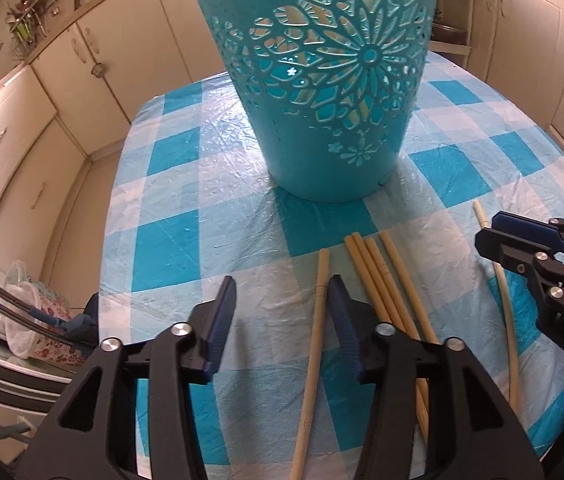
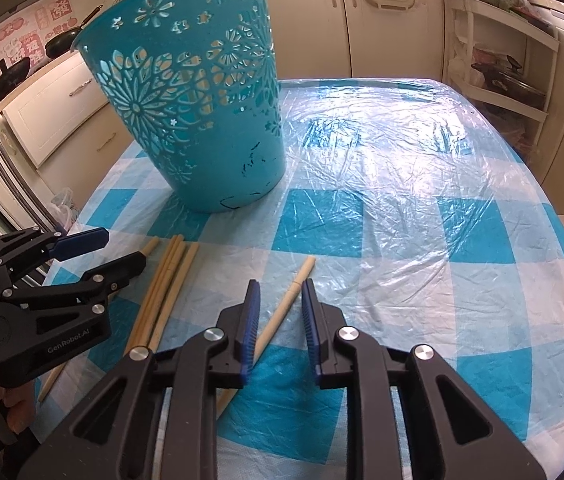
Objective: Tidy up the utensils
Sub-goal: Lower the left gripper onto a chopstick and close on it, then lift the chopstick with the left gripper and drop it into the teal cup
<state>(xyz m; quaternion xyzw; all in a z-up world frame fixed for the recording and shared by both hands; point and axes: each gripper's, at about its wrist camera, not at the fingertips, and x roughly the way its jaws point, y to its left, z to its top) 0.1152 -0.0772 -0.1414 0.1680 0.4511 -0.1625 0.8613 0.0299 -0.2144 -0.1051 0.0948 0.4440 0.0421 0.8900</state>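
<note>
A teal cut-out plastic basket [image 1: 322,80] stands upright on the checked table; it also shows in the right wrist view [image 2: 197,112]. Several pale wooden chopsticks lie in front of it. In the left wrist view, my left gripper [image 1: 282,292] is open, with one chopstick [image 1: 318,320] between its fingers near the right one and a bundle [image 1: 382,280] just to the right. In the right wrist view, my right gripper [image 2: 279,296] is open around a single chopstick [image 2: 282,312]. That chopstick [image 1: 502,288] lies apart at the right in the left wrist view. Neither gripper holds anything.
The table has a blue-and-white checked cloth [image 2: 402,220] under clear plastic. Cream cabinets [image 1: 61,100] surround it. A white shelf with a pan [image 2: 506,80] stands at the back right. A plastic bag and a floral container [image 1: 37,320] sit beyond the table's left edge.
</note>
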